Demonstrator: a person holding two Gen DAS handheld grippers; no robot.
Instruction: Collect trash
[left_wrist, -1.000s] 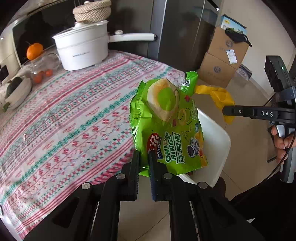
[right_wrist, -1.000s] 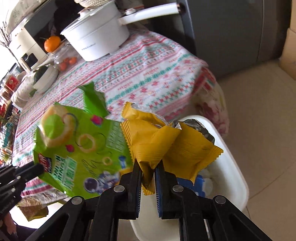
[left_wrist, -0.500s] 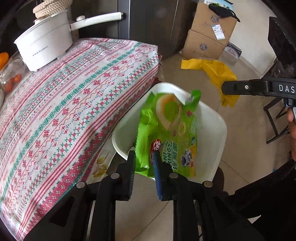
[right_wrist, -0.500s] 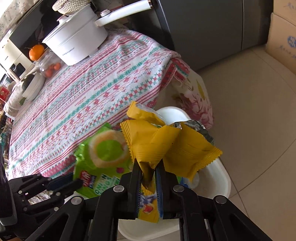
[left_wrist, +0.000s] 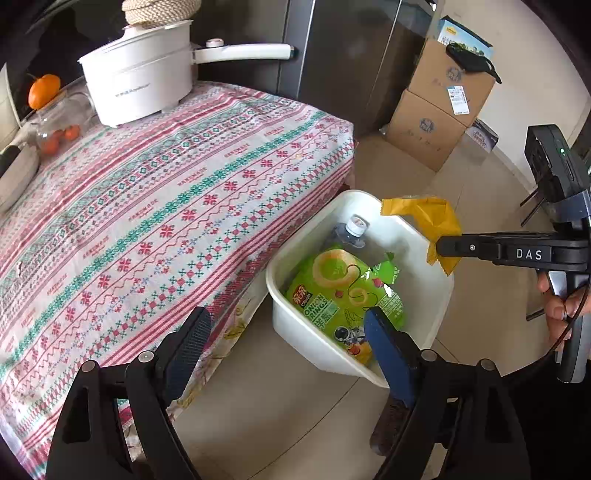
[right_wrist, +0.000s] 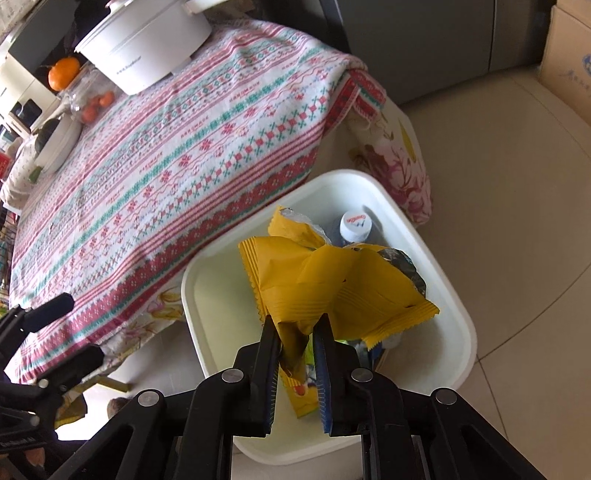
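A yellow wrapper (right_wrist: 332, 288) is held by the right claw (right_wrist: 297, 332) over the white bin (left_wrist: 306, 332) — the left claw (left_wrist: 286, 332) is spread wide, empty.

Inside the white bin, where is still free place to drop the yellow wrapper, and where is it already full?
In the white bin, bare floor shows along the wall nearest the table. The far side is crowded: a capped bottle in the far corner and the green onion rings bag across the middle. The right gripper holds the yellow wrapper above them.
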